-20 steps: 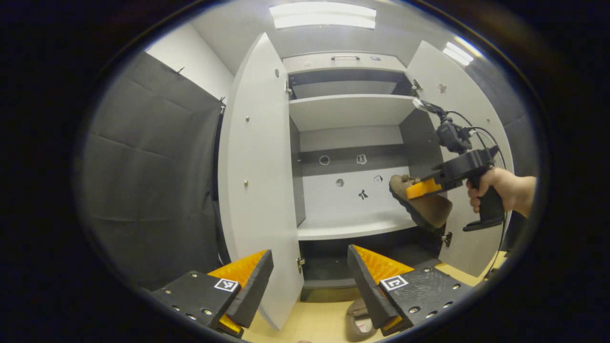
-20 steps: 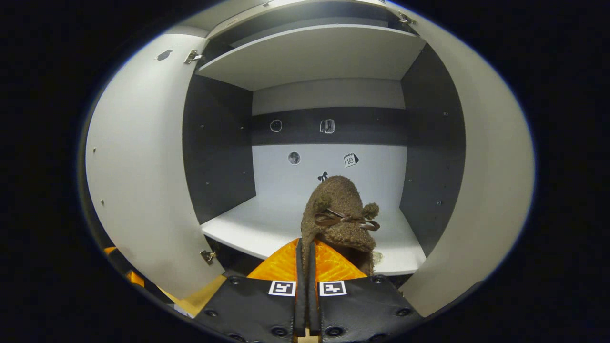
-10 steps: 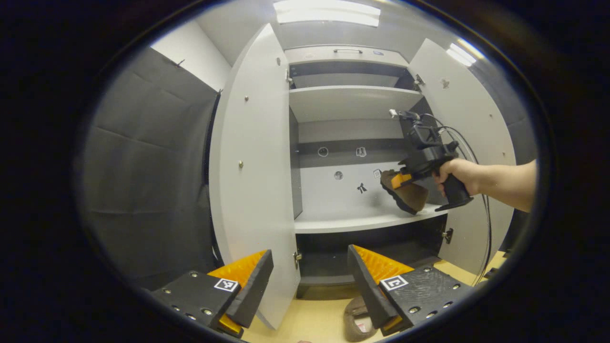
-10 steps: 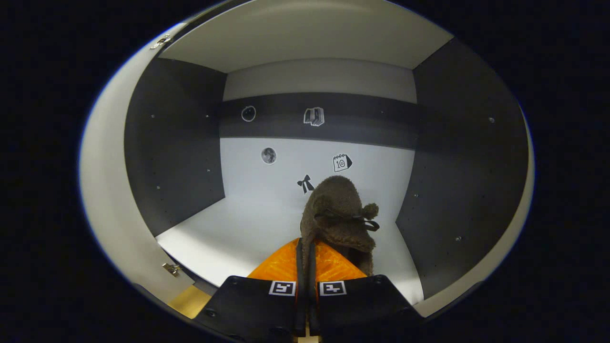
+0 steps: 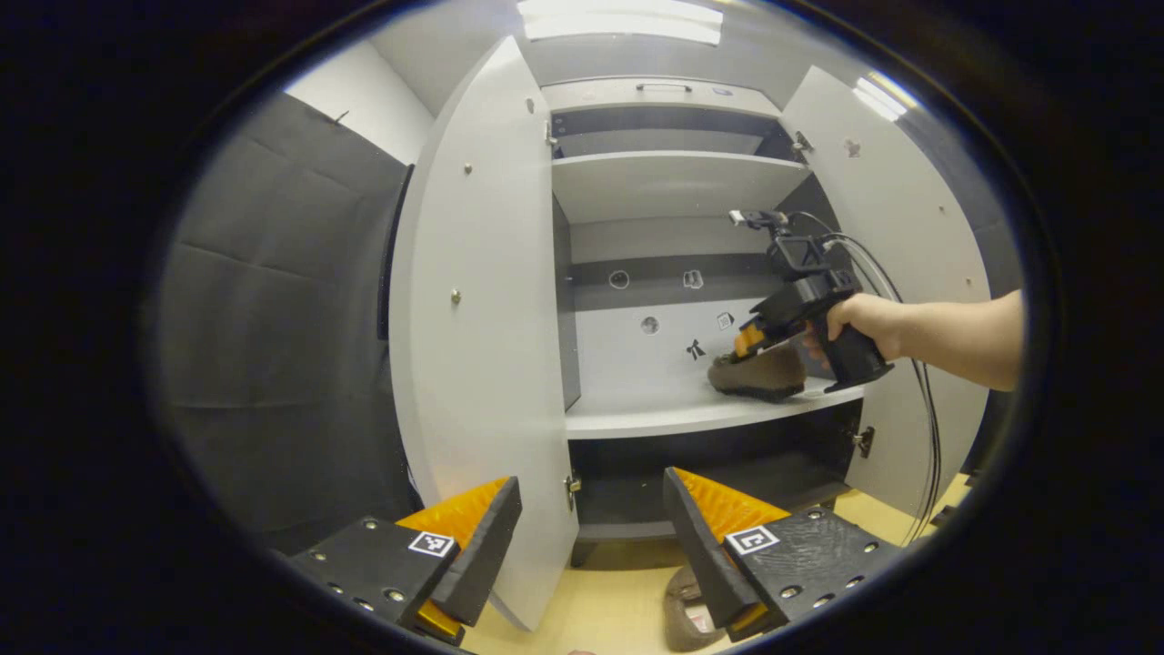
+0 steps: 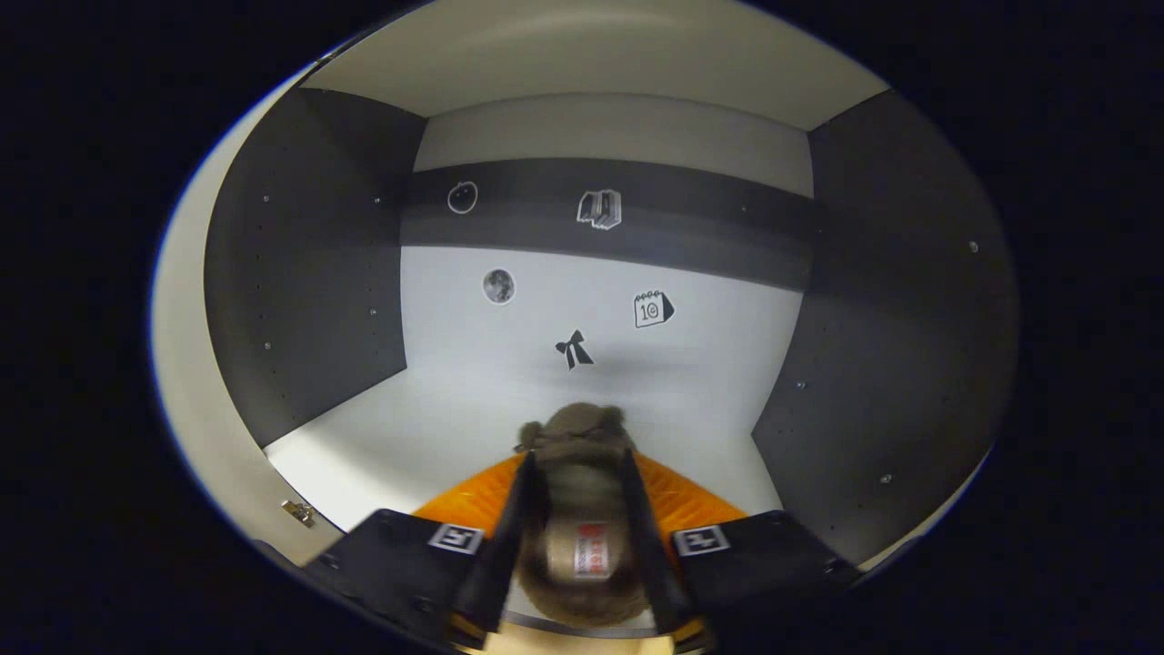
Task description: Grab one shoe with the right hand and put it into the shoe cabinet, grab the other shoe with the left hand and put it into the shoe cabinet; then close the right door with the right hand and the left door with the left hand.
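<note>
Standing open at 12 o'clock in the left gripper view: shoe cabinet (image 5: 673, 182), pale shelves, dark side walls. Hanging wide at 9 o'clock, left door (image 5: 482, 300); swinging out at 2 o'clock, right door (image 5: 900, 227). Hovering low over pale floor (image 5: 600, 609), left gripper (image 5: 591, 518), fingers spread apart and gripping nothing. Lying on the floor at 6 o'clock, partly hidden behind the right finger, second shoe (image 5: 684, 611). Resting sole-down on the middle shelf (image 5: 655, 418) toward 3 o'clock, brown shoe (image 5: 759, 375), with the right gripper (image 5: 747, 338) angling down just above its heel and a hand (image 5: 859, 318) holding the handle.

Showing in the right gripper view: brown shoe (image 6: 577, 446) sitting on the shelf (image 6: 436, 437) between the fingers of the right gripper (image 6: 577, 532), spread apart either side; contact impossible to tell.
</note>
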### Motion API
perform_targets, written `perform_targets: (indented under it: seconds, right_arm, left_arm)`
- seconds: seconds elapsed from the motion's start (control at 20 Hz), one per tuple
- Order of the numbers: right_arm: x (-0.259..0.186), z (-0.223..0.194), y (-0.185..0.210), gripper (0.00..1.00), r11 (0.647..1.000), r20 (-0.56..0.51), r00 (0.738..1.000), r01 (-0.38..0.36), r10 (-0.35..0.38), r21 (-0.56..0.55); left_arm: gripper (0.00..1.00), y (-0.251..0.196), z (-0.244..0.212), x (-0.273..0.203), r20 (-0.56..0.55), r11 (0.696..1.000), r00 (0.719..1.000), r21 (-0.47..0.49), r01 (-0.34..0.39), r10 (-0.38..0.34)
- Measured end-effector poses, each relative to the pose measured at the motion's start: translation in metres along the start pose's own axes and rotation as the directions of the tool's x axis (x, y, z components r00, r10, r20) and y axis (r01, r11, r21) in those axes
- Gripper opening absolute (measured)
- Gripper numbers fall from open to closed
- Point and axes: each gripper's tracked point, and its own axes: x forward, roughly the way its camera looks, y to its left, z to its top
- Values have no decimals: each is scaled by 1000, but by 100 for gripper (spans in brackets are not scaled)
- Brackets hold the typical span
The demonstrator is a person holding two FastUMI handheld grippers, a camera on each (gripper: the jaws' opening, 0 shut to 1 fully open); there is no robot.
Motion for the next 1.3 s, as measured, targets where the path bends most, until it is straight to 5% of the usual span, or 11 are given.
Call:
perform_targets:
  seconds: [0.1,0.65,1.3]
  right_arm:
    - [-16,13,-4,97,1000,65,998,13,-13,-1]
    - [-144,16,-10,98,999,303,953,2,-16,48]
    - [-237,-86,0,98,999,274,961,41,-48,29]
  left_arm:
    - [92,-1,-4,2,-9,1000,1000,5,6,-6]
    - [92,-33,-81,17,-176,986,972,-71,148,-159]
    - [92,-82,-245,19,-495,952,815,-114,283,-301]
